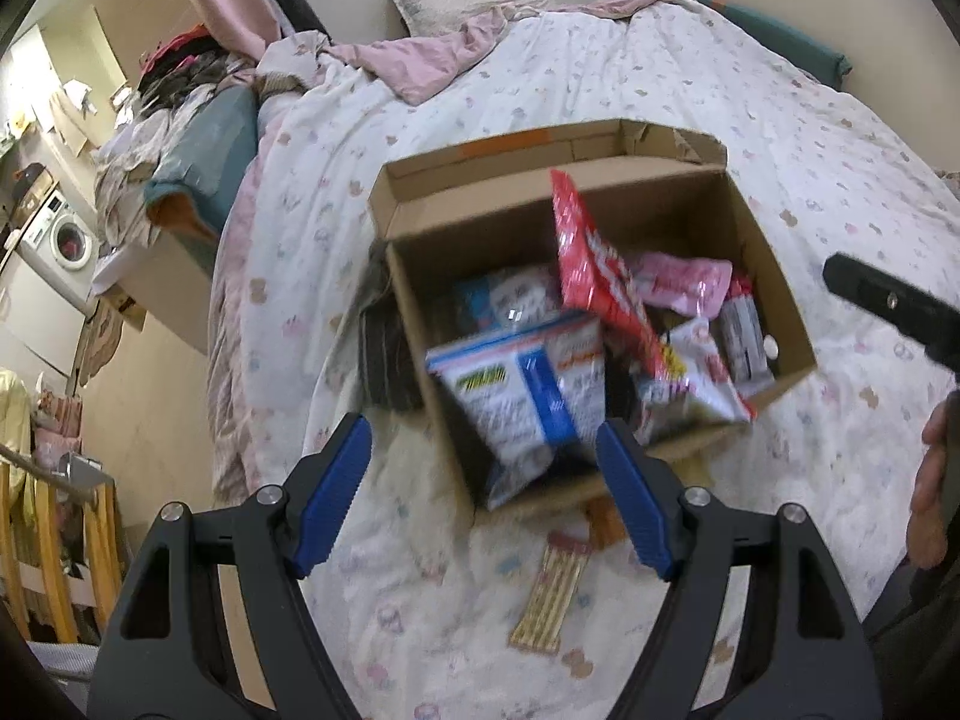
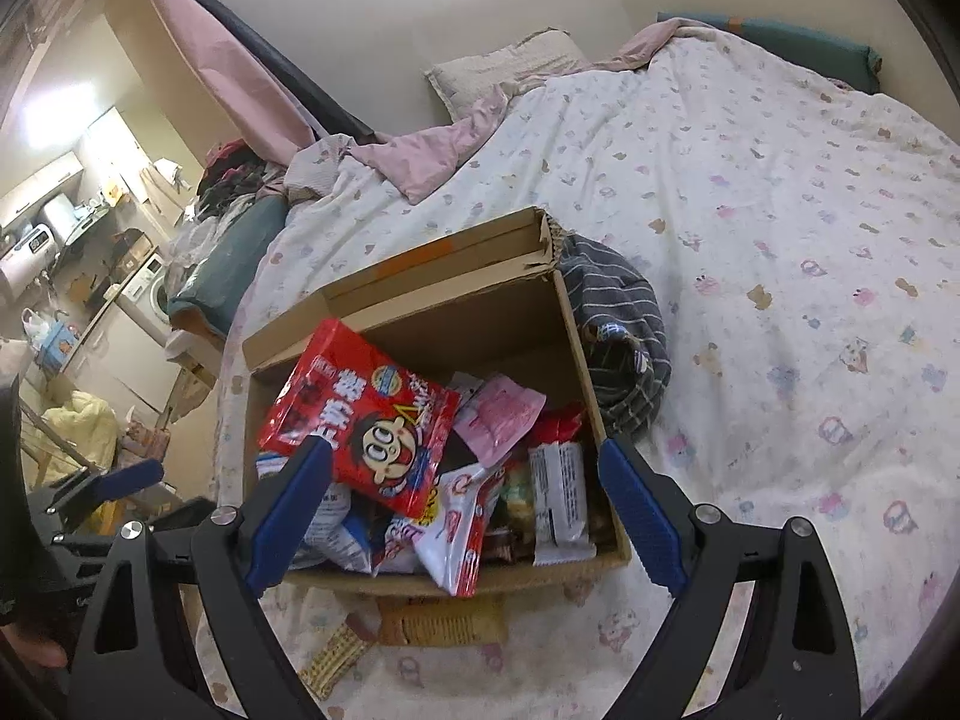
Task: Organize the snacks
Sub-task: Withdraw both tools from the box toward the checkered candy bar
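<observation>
Both grippers, left and right, are gaping wide, holding nothing; the snack-filled box is sitting on the bed at twelve o'clock

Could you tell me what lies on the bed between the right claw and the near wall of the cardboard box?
In the right wrist view, a brown biscuit pack lies against the cardboard box, short of the right claw.
</observation>
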`<control>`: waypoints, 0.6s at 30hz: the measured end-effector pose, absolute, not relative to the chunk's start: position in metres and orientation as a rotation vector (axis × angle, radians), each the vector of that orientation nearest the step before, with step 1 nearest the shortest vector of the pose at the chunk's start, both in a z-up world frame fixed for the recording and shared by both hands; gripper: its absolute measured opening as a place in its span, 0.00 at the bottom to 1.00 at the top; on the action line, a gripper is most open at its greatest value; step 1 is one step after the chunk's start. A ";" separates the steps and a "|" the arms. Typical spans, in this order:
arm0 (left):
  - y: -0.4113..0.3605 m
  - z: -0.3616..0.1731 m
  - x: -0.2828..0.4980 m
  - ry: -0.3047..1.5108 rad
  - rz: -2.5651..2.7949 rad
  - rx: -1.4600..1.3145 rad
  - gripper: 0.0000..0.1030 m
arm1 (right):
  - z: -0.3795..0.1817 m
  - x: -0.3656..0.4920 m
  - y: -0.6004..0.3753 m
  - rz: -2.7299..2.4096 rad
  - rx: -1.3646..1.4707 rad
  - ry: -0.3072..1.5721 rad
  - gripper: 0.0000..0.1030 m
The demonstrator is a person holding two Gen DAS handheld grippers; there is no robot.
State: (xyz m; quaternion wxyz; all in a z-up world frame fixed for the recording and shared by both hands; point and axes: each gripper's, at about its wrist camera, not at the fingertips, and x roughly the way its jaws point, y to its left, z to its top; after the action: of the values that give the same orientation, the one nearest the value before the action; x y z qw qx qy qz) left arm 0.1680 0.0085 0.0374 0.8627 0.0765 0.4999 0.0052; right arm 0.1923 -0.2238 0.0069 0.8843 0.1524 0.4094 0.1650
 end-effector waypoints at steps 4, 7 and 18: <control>0.024 0.031 0.147 1.068 0.027 0.115 0.73 | 0.003 0.177 -0.223 0.343 0.326 0.863 0.90; 0.042 0.019 0.135 1.107 0.051 0.073 0.73 | -0.003 0.161 -0.219 0.354 0.321 0.894 0.90; 0.058 -0.053 0.112 1.333 -0.001 -0.038 0.73 | -0.057 0.108 -0.197 0.382 0.314 1.076 0.90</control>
State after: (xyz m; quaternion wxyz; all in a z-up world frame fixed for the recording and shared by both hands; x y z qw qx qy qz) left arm 0.1122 0.0584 -0.0531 0.7859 -0.0175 0.6181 -0.0007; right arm 0.1084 -0.1969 -0.0566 0.8297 0.1480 0.5072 0.1801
